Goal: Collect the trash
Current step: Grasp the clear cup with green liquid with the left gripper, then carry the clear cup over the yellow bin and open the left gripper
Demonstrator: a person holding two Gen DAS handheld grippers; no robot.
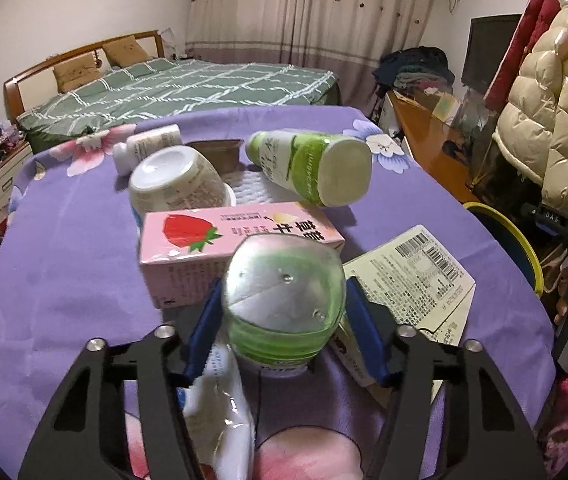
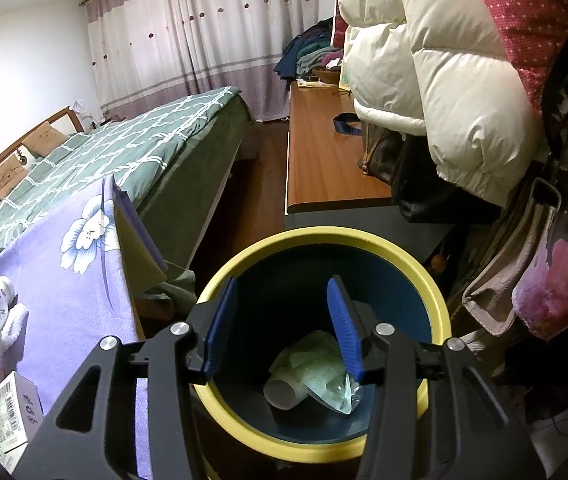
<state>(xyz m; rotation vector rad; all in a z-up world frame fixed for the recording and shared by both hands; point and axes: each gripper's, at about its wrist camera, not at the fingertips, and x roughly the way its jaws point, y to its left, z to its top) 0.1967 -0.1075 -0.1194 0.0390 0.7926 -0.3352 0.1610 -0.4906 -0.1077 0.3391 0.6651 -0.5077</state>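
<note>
Your left hand-held gripper (image 1: 284,312) pinches a clear green-tinted plastic bottle (image 1: 284,300) above the purple floral-clothed bench (image 1: 64,260); your right hand-held gripper (image 2: 280,328) hangs spread and empty over the yellow-rimmed blue bin (image 2: 439,300). Next, likely: carry the bottle across and drop it in.

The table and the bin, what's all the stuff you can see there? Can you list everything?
green bottle: 1, clear green, between the left gripper's pads
strawberry carton: 1, pink, lying behind that bottle
label bottle: 1, white and green, on its side, far part of the table
paper cup: 1, white, tipped over
small bottle: 1, white, far edge
flat box: 1, pale with barcodes, right of carton
tablecloth: 1, purple with flowers
bin: 1, yellow rim, blue inside, some trash at its bottom
left gripper: black with blue pads, shut on green bottle
right gripper: open over bin
</note>
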